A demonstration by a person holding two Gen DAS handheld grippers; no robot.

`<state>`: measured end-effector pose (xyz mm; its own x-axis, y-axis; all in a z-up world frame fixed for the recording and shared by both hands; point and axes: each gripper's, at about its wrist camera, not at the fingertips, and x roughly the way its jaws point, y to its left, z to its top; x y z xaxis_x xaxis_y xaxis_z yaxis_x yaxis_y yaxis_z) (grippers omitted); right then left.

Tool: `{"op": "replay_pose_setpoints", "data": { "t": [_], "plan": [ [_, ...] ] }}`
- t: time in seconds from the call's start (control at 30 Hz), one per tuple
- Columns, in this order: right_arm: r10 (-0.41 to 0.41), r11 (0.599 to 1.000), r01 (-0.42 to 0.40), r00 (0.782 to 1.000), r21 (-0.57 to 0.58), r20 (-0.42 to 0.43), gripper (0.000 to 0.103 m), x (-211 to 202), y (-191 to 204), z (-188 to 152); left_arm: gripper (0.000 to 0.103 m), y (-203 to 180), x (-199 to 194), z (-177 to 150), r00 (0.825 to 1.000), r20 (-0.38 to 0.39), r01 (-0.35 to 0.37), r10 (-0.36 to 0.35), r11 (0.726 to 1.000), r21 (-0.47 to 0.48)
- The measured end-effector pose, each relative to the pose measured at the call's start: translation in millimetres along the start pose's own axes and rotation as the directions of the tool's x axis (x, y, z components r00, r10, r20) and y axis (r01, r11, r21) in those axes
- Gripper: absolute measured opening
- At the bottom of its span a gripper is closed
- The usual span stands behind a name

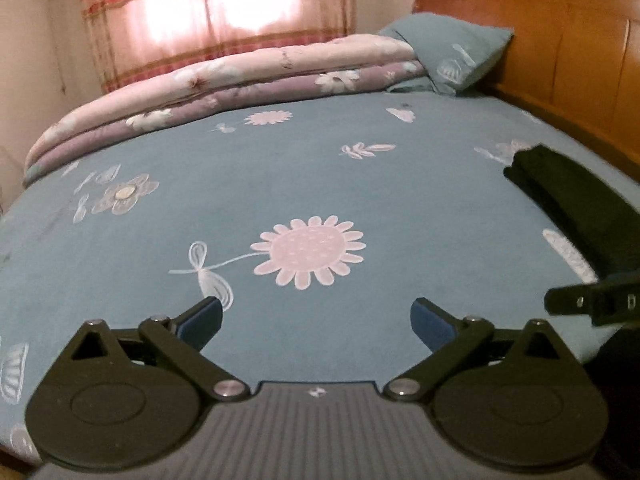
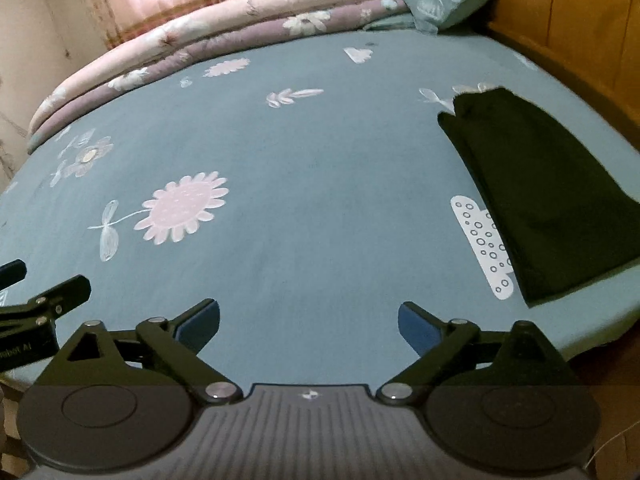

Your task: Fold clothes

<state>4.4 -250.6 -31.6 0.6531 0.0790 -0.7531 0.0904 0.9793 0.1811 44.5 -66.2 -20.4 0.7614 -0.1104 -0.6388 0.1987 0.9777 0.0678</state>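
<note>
Over the bed (image 1: pixel 320 184), left wrist view: the left tool (image 1: pixel 316 316) points downward at the blue flowered sheet, fingers spread wide, nothing between them. The folded dark garment (image 1: pixel 576 204) lies flat near the right edge of the bed, well apart from this tool. A folded quilt (image 1: pixel 224 88), a pillow (image 1: pixel 452 52) and a wooden headboard (image 1: pixel 560 40) stand beyond. Right wrist view: the right tool (image 2: pixel 308 320), likewise released and empty, hovers over bare sheet; the garment (image 2: pixel 548 192) shows in full here.
</note>
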Motion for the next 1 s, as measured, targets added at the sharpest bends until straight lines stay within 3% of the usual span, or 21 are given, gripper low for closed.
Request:
{"op": "replay_pose_setpoints", "data": {
  "t": [0.17,0.47,0.7,1.0],
  "plan": [
    [0.022,0.999,-0.020,0.998,-0.035,0.059,0.103,-28,12,-18,0.102,15,-25,-14,0.999,-0.039,0.023,-0.027,0.994,-0.108],
    [-0.001,0.996,0.006,0.998,-0.086,0.060,0.103,-45,24,-49,0.102,21,-56,-46,0.994,-0.108,-0.014,-0.007,0.982,-0.191],
    [0.014,0.994,-0.008,0.999,-0.113,0.045,0.103,-50,37,-55,0.102,23,-62,-58,0.982,-0.182,-0.080,0.045,0.978,-0.192],
    [-0.027,0.996,0.027,1.000,-0.083,0.011,0.103,-47,38,-65,0.102,16,-65,-74,0.969,-0.242,-0.094,0.048,0.979,-0.180]
  ]
}}
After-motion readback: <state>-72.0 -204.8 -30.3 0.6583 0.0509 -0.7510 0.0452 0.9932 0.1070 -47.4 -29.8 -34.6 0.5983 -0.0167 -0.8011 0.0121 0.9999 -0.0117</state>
